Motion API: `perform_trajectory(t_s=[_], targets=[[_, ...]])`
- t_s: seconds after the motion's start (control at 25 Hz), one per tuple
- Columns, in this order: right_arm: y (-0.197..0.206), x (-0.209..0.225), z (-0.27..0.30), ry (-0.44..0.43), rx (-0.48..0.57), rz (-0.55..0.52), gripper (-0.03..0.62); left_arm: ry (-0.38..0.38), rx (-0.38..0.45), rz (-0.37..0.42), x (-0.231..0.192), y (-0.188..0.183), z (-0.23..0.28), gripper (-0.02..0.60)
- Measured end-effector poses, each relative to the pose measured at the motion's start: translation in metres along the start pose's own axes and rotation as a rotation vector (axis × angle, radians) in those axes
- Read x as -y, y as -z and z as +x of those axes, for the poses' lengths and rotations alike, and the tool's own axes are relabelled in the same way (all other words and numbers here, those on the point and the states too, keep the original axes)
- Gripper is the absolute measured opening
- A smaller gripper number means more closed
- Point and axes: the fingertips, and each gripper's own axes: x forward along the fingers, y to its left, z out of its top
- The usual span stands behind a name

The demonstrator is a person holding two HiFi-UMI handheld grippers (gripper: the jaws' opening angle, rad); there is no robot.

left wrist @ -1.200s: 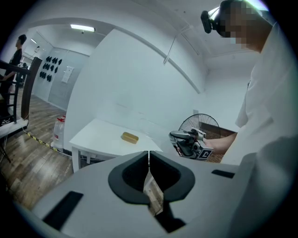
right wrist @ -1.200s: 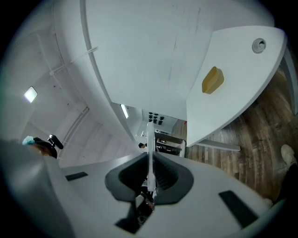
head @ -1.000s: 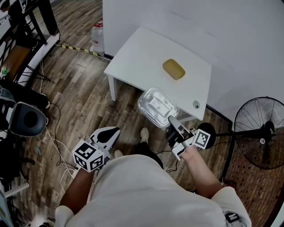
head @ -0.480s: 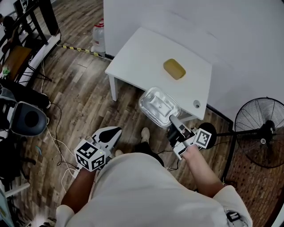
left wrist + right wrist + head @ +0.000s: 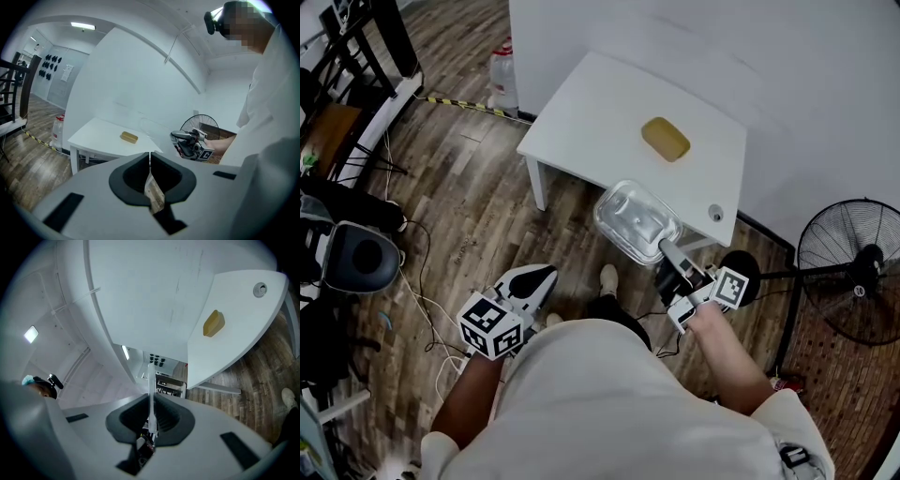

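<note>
My right gripper [image 5: 664, 251] is shut on the rim of a clear plastic container [image 5: 635, 220], held in the air just in front of the white table's [image 5: 581, 112] near edge. Along the right gripper's own jaws [image 5: 150, 380] the clear rim [image 5: 150, 376] shows as a thin upright strip pinched between them. On the table top lies a yellow oblong block [image 5: 666, 139], also seen as the yellow block [image 5: 213, 323] and the yellow block [image 5: 129, 137]. My left gripper [image 5: 539, 275] hangs low over the floor, jaws [image 5: 150, 154] shut and empty.
A round grommet [image 5: 713, 215] sits at the table's right corner. A standing fan [image 5: 853, 272] is on the right by the wall. A plastic jug [image 5: 502, 75] stands left of the table. An office chair [image 5: 352, 258], racks and cables lie at the far left on the wooden floor.
The clear container has edged slightly toward the table. A person at the far left of the left gripper view is no longer in sight. Both grippers stay shut.
</note>
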Motion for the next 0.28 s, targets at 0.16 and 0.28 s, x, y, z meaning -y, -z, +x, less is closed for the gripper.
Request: perform_trajectory(t_s=[0.16, 0.28], targets=[[-0.004, 0.004, 0.001, 0.003, 0.002, 0.002, 0.032, 0.005, -0.004, -0.002, -0.002, -0.001, 0.005, 0.020], [-0.010, 0.007, 0.002, 0.002, 0.004, 0.000, 0.032, 0.011, -0.003, 0.000, -0.003, -0.004, 0.011, 0.020]])
